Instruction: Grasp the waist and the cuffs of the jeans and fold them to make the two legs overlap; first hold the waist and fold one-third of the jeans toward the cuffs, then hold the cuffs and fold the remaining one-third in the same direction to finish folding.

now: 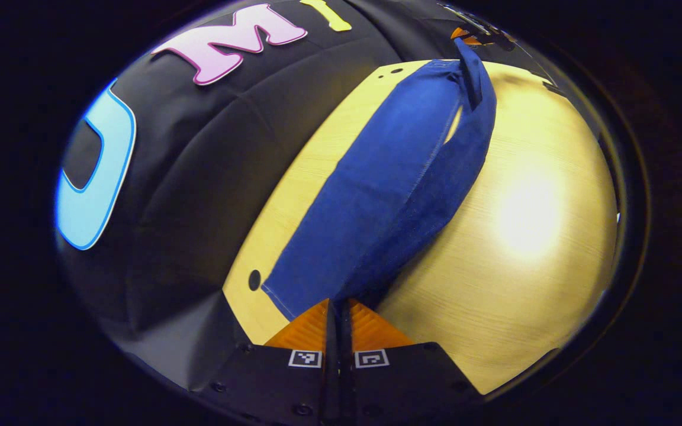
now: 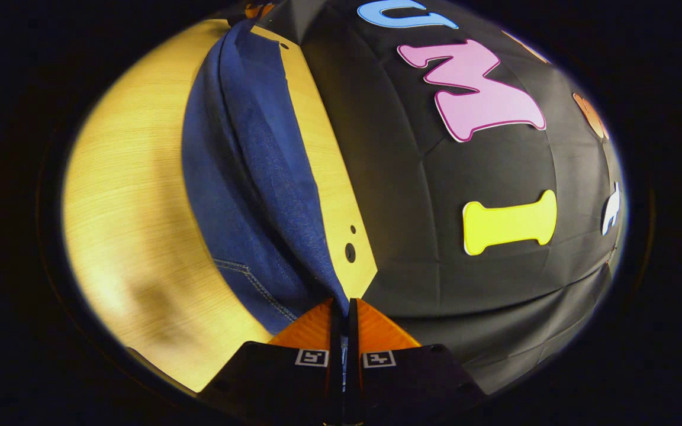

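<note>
Dark blue jeans [image 1: 388,177] stretch lengthwise over the pale wooden table [image 1: 524,248]. My left gripper [image 1: 338,307] is shut on the near end, where a stitched hem edge shows beside its orange fingers. At the far end the right gripper [image 1: 471,36] pinches the cloth, which rises into it in a narrow fold. In the right gripper view, my right gripper [image 2: 341,305] is shut on the jeans [image 2: 240,165] at the end with pocket stitching. The left gripper [image 2: 258,9] holds the far end. One leg lies over the other along most of the length.
The table's back edge [image 2: 317,148] runs just beside the jeans, against the black cloth wall. Small round holes [image 1: 254,279] sit near the table's corners. Bare wood [image 2: 128,195] spreads on the jeans' other side, with a bright glare patch.
</note>
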Available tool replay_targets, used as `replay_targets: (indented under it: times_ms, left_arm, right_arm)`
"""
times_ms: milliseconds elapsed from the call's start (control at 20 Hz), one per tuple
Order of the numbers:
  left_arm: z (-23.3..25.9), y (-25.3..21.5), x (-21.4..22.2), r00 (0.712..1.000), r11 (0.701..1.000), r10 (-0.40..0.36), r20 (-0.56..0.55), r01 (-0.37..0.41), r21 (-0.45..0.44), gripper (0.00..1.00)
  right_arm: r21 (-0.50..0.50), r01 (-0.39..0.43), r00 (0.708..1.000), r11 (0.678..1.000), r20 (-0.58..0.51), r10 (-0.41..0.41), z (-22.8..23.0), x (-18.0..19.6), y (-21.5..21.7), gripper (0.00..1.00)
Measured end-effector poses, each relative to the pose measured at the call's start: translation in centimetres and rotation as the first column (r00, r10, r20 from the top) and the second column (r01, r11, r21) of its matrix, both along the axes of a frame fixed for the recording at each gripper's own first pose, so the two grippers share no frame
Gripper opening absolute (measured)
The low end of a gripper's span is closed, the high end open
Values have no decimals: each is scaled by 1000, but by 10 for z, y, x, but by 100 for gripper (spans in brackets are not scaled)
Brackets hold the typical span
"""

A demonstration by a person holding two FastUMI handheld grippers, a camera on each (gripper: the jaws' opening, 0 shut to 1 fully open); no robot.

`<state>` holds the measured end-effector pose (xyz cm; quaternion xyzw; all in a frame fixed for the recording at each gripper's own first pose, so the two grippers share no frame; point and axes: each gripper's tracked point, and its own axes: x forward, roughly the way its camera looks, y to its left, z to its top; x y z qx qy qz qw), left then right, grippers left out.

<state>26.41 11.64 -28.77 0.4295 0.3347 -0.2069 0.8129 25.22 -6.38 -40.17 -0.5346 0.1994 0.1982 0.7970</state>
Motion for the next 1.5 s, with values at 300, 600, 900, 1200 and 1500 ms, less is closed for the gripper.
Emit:
replay_targets:
  times_ms: [300,600,900,1200,1500]
  left_arm:
    - [-10,15,78,987,987,160,28,-159,-36,6]
    - [-34,25,132,936,934,353,12,-352,-58,59]
    - [-19,34,136,919,920,391,55,-389,-46,96]
    - [32,22,140,925,936,349,152,-338,-94,96]
    - [71,44,147,915,944,329,234,-318,-85,96]
  right_arm:
    - [66,121,990,990,58,-125,-14,91,11,6]
    - [102,266,962,958,-89,-258,-100,137,32,6]
    - [122,328,945,937,-22,-327,-83,152,13,48]
    - [232,324,939,917,39,-342,-24,148,-4,73]
    - [188,330,940,925,28,-341,-6,123,-20,77]
